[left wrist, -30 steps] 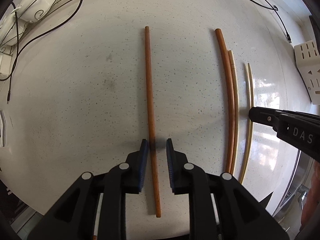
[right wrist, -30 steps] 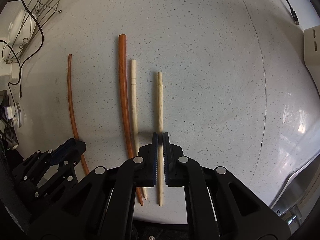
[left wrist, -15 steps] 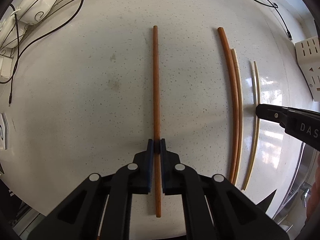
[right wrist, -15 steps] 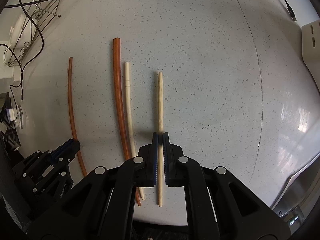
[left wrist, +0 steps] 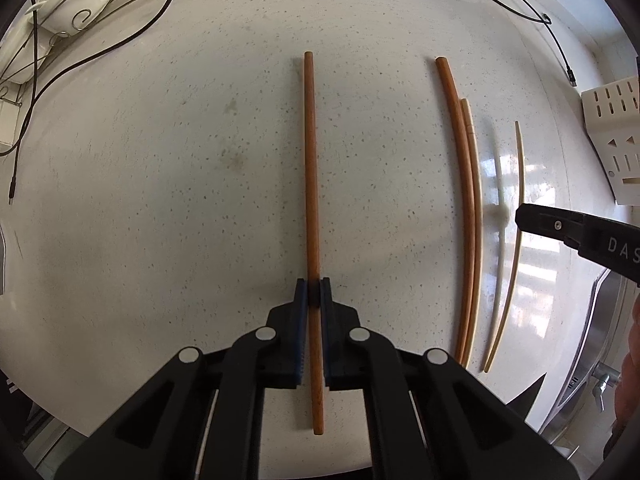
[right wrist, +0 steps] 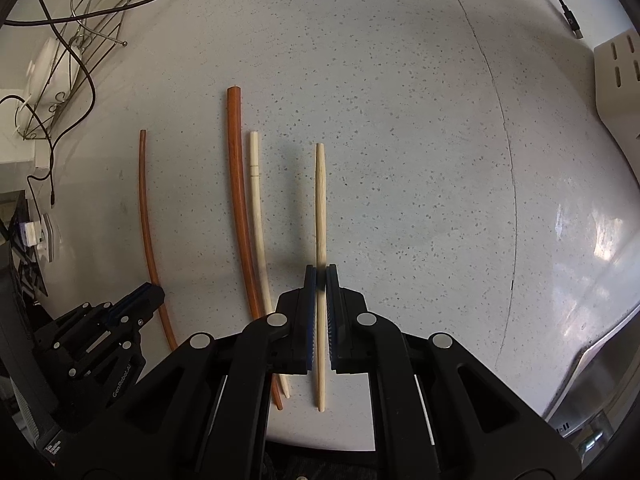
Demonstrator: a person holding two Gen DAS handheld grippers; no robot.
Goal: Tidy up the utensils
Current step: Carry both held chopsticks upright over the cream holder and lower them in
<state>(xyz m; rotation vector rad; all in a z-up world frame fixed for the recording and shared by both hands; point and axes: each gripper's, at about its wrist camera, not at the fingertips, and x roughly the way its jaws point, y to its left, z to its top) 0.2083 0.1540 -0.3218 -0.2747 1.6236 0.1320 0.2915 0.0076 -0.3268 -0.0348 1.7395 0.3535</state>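
My left gripper point(left wrist: 314, 292) points down at the speckled counter point(left wrist: 180, 200) and is shut on a brown chopstick point(left wrist: 310, 168), gripping it past its middle toward the near end. To its right lie a second brown chopstick point(left wrist: 456, 152) and a cream chopstick point(left wrist: 477, 208), side by side. My right gripper point(right wrist: 320, 276) is shut on a pale bamboo chopstick point(right wrist: 319, 200), which casts a shadow on the counter to its left. In the right wrist view the brown chopstick point(right wrist: 236, 200) and cream chopstick point(right wrist: 258, 216) lie left of it, and the left gripper point(right wrist: 154, 294) is at the far left.
A wire rack point(left wrist: 80, 12) with a white dish and loose cables point(left wrist: 120, 46) fills the far left corner. A white slotted holder point(left wrist: 612, 140) stands at the right. A steel sink edge point(left wrist: 592, 340) runs along the lower right, with a person's hand point(left wrist: 630, 364) beside it.
The left jaws closed onto the brown chopstick, which now lies straight along the gripper's line. The right gripper carried the bamboo chopstick a little rightward, away from the brown and cream pair.
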